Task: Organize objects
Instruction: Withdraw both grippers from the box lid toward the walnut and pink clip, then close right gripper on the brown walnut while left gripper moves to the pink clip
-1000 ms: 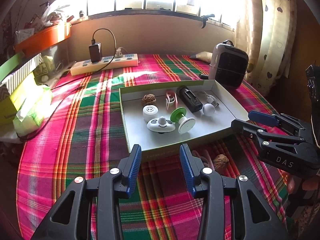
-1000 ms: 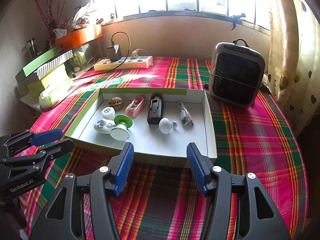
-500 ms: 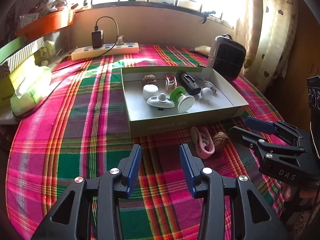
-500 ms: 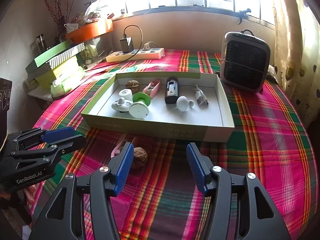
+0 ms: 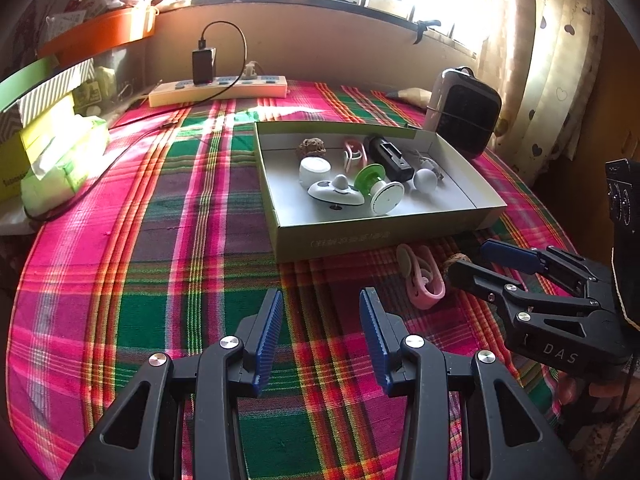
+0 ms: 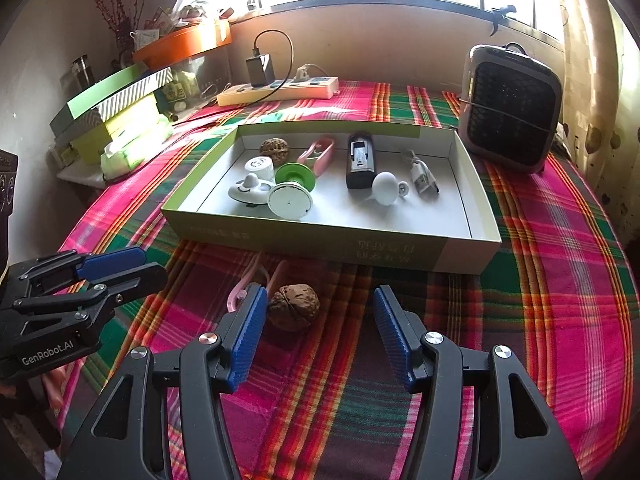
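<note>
A shallow cardboard box [image 5: 380,236] [image 6: 320,240] with a white inside lies on the plaid cloth. It holds a walnut, a pink clip, a black device, a white ball, a green-and-white spool and other small items. In front of the box, on the cloth, lie a second walnut [image 6: 294,308] [image 5: 456,260] and a pink clip [image 5: 424,284] [image 6: 248,280]. My right gripper [image 6: 320,300] [image 5: 470,258] is open just above that walnut, which sits close to its left finger. My left gripper [image 5: 320,308] [image 6: 150,266] is open over bare cloth, left of the clip.
A dark fan heater [image 6: 512,108] stands behind the box at the right. A power strip [image 5: 218,90] with a black charger lies at the back. Stacked boxes and a tissue pack [image 5: 60,164] crowd the left edge. A curtain hangs at the right.
Both grippers drew back from the box and sank toward the cloth. The walnut and pink clip in front of the box came into view. The jaws kept their width.
</note>
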A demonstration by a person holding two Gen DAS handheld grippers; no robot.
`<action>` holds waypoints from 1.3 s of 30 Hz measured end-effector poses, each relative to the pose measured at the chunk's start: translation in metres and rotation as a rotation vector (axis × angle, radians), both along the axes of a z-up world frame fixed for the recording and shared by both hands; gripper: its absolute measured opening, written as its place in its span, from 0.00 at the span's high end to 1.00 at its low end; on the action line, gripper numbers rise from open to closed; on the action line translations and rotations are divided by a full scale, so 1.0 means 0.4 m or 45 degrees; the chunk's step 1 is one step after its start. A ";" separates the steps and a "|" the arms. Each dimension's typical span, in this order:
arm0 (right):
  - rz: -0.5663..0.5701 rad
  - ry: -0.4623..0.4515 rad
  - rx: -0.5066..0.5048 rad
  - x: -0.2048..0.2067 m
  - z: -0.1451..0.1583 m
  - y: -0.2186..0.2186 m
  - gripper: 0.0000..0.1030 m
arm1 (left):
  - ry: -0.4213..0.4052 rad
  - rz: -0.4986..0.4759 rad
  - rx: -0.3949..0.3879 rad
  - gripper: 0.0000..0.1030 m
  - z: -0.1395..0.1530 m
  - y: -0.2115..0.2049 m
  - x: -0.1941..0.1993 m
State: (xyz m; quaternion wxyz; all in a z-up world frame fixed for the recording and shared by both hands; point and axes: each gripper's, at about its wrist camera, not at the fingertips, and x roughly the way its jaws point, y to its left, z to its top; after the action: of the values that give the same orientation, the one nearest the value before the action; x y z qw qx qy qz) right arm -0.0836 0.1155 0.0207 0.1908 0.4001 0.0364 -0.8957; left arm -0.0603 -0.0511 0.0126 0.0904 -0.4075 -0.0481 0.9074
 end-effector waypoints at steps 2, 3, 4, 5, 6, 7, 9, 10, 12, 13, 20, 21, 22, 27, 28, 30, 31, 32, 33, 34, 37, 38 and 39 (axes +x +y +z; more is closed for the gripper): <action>-0.002 0.006 0.009 0.001 0.003 0.003 0.45 | -0.001 -0.007 0.004 0.63 -0.002 0.001 -0.002; -0.006 0.009 0.015 0.002 0.005 0.004 0.46 | -0.002 -0.010 0.006 0.63 -0.003 0.002 -0.003; -0.011 0.011 0.020 0.003 0.007 0.005 0.45 | -0.003 -0.012 0.007 0.63 -0.003 0.002 -0.004; -0.014 0.011 0.024 0.003 0.008 0.006 0.45 | -0.005 -0.014 0.008 0.63 -0.004 0.002 -0.005; -0.016 0.010 0.028 0.003 0.008 0.006 0.45 | -0.006 -0.013 0.009 0.63 -0.004 0.002 -0.006; -0.017 0.010 0.032 0.003 0.008 0.004 0.45 | -0.006 -0.011 0.009 0.63 -0.005 0.001 -0.007; -0.010 0.016 0.051 0.001 0.008 -0.006 0.45 | -0.008 -0.009 0.013 0.63 -0.005 0.000 -0.008; -0.002 0.015 0.056 0.000 0.006 -0.011 0.45 | -0.008 -0.008 0.014 0.63 -0.005 -0.001 -0.007; 0.010 -0.002 0.050 -0.005 0.001 -0.017 0.45 | -0.010 -0.007 0.016 0.63 -0.006 -0.003 -0.008; 0.016 -0.007 0.049 -0.007 -0.002 -0.019 0.45 | -0.012 -0.004 0.017 0.63 -0.007 -0.005 -0.008; 0.013 -0.033 0.012 -0.022 -0.004 -0.014 0.45 | -0.016 -0.003 0.027 0.63 -0.010 -0.008 -0.011; 0.013 -0.037 0.002 -0.023 -0.005 -0.012 0.45 | -0.017 -0.003 0.028 0.63 -0.011 -0.007 -0.011; 0.013 -0.041 -0.009 -0.023 -0.006 -0.009 0.46 | -0.017 -0.003 0.029 0.63 -0.011 -0.008 -0.011; 0.032 -0.051 -0.030 -0.015 -0.006 0.001 0.55 | -0.019 -0.008 0.033 0.63 -0.011 -0.007 -0.014; 0.034 -0.053 -0.018 -0.013 -0.007 0.001 0.56 | -0.019 -0.007 0.033 0.63 -0.011 -0.007 -0.014; 0.019 -0.047 0.032 -0.009 -0.014 0.001 0.59 | -0.021 -0.006 0.034 0.63 -0.011 -0.007 -0.014; 0.017 -0.047 0.044 -0.008 -0.018 0.003 0.59 | -0.023 -0.005 0.036 0.63 -0.011 -0.007 -0.014; 0.020 -0.054 0.042 -0.010 -0.021 0.004 0.59 | -0.024 -0.007 0.038 0.63 -0.010 -0.006 -0.014; 0.022 -0.058 0.040 -0.012 -0.022 0.003 0.59 | -0.025 -0.010 0.037 0.63 -0.010 -0.003 -0.014; 0.022 -0.055 0.044 -0.014 -0.021 0.000 0.59 | -0.026 -0.012 0.036 0.63 -0.009 -0.003 -0.014; 0.030 -0.045 0.057 -0.022 -0.018 -0.009 0.59 | -0.028 -0.019 0.041 0.63 -0.008 0.000 -0.013; 0.032 -0.043 0.065 -0.025 -0.018 -0.012 0.59 | -0.029 -0.021 0.043 0.63 -0.007 0.001 -0.013; 0.035 -0.044 0.070 -0.028 -0.018 -0.014 0.59 | -0.031 -0.026 0.045 0.63 -0.007 0.003 -0.014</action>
State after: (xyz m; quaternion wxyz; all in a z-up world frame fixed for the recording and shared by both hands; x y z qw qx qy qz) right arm -0.0947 0.1098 0.0133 0.1925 0.4201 0.0633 -0.8846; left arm -0.0660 -0.0499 0.0099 0.1064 -0.4173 -0.0609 0.9005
